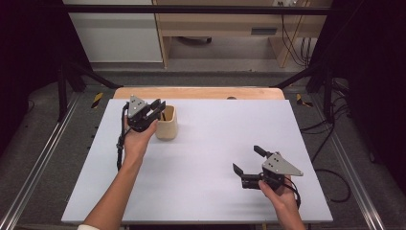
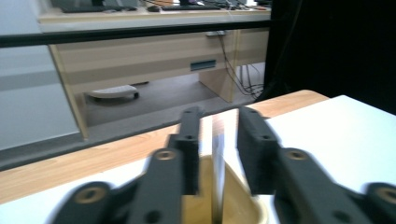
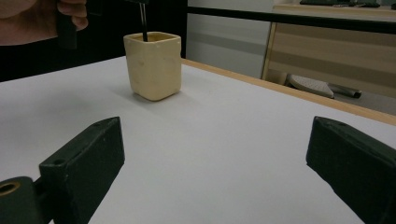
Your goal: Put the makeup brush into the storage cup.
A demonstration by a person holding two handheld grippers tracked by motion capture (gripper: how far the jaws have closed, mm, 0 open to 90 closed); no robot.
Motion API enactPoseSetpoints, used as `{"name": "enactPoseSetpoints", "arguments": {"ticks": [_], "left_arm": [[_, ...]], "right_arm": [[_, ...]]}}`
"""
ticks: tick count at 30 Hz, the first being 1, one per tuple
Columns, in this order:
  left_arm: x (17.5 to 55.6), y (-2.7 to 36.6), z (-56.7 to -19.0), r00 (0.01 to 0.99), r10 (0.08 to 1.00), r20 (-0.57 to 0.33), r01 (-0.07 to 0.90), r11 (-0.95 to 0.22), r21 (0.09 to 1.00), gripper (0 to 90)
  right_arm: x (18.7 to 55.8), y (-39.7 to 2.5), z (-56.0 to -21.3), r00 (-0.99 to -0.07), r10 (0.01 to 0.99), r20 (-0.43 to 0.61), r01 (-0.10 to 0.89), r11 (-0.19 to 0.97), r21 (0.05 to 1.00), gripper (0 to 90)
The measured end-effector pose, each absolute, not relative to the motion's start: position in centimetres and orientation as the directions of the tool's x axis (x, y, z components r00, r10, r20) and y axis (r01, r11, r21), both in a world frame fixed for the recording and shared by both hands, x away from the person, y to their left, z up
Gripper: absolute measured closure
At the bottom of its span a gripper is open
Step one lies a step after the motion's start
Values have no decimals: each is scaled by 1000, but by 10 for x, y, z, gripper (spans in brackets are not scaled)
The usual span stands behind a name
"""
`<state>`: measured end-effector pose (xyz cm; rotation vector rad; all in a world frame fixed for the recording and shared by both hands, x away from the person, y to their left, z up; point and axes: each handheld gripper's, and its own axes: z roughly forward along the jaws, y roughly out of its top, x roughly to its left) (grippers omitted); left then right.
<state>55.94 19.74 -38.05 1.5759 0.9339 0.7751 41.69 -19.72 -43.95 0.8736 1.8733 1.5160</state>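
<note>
A cream square cup [image 1: 167,123] stands on the white table [image 1: 206,143] at the back left, and shows again in the right gripper view [image 3: 154,65]. A thin dark rod [image 3: 143,21] stands upright in it. My left gripper [image 1: 159,106] hovers just over the cup's rim. Its jaws sit a narrow gap apart on either side of the rod [image 2: 217,158], with a sliver of space showing on both sides. My right gripper [image 1: 245,158] rests low at the front right, open wide [image 3: 217,135] with nothing between its jaws and facing the cup.
The table's wooden far edge [image 1: 198,92] runs behind the cup. Beyond it are a floor, a wooden desk [image 1: 225,24] and hanging cables [image 1: 292,38]. Dark frame bars [image 1: 72,72] flank the table on both sides.
</note>
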Motion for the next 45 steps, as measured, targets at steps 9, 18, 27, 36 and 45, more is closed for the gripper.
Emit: {"name": "enactPoseSetpoints", "arguments": {"ticks": [9, 18, 27, 36, 45], "left_arm": [[557, 205, -377, 457, 889, 8, 144, -83, 986, 562], [555, 207, -375, 462, 887, 17, 135, -89, 987, 542], [553, 206, -373, 477, 879, 25, 124, -95, 988, 499], [549, 206, -370, 489, 871, 53, 110, -121, 987, 348], [544, 209, -367, 522, 852, 36, 111, -109, 988, 210]], "right_arm": [[417, -197, -439, -623, 781, -28, 135, 143, 981, 46], [417, -197, -439, -624, 781, -27, 134, 141, 981, 45], [417, -197, -439, -623, 782, -27, 134, 140, 981, 39], [417, -197, -439, -623, 782, -30, 132, 142, 981, 33], [416, -197, -439, -623, 782, -31, 131, 143, 981, 33]]}}
